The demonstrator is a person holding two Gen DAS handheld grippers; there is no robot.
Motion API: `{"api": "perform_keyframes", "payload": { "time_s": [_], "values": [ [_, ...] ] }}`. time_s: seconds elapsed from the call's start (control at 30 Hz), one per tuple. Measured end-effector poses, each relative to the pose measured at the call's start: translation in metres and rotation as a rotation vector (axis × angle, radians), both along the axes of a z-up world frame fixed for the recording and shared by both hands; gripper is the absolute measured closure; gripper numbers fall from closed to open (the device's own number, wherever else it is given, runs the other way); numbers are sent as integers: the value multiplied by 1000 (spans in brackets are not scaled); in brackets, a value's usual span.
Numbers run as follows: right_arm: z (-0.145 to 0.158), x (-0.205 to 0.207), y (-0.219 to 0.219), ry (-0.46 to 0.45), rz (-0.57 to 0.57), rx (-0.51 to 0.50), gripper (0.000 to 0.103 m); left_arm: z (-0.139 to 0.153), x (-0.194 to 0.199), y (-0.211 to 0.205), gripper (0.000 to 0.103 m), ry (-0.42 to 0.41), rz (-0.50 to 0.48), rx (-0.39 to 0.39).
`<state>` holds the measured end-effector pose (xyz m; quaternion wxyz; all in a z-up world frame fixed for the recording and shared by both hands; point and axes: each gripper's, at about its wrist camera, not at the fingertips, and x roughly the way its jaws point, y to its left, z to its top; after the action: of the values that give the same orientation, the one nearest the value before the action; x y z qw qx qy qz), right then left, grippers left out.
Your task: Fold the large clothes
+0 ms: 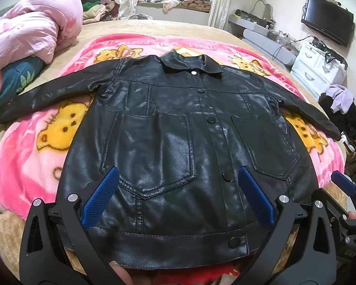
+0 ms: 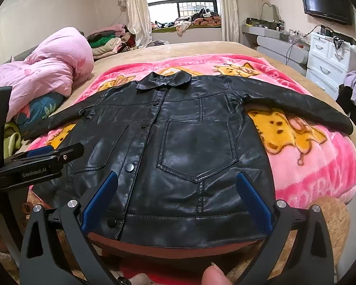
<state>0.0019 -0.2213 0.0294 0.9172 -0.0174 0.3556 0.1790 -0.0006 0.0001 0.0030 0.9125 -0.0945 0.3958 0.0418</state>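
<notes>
**Grippers wide over jacket hem**

Left gripper point(image 1: 178, 197) and right gripper point(image 2: 176, 199) both gape wide, empty, poised above the hem. Black jacket point(image 1: 178, 123) lies flat on the pink blanket point(image 1: 30, 166), collar away, sleeves spread sideways; each gripper nearest its own hem corner.

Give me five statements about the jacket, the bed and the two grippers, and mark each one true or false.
1. The black jacket lies front side up with both sleeves spread out. True.
2. The jacket is already folded in half. False: it lies flat and unfolded on the pink blanket.
3. The left gripper is clamped on the hem. False: its fingers stand wide apart above the jacket, gripping nothing.
4. The right gripper is open too. True.
5. A pink quilt is bundled at the left side of the bed. True.
</notes>
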Motion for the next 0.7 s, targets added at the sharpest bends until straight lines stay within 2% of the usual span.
{"api": "perform_keyframes", "payload": {
  "time_s": [0.7],
  "values": [
    [1,-4,6,-13,11,-11,4,5,-1,0,9,-4,2,4]
  ]
}}
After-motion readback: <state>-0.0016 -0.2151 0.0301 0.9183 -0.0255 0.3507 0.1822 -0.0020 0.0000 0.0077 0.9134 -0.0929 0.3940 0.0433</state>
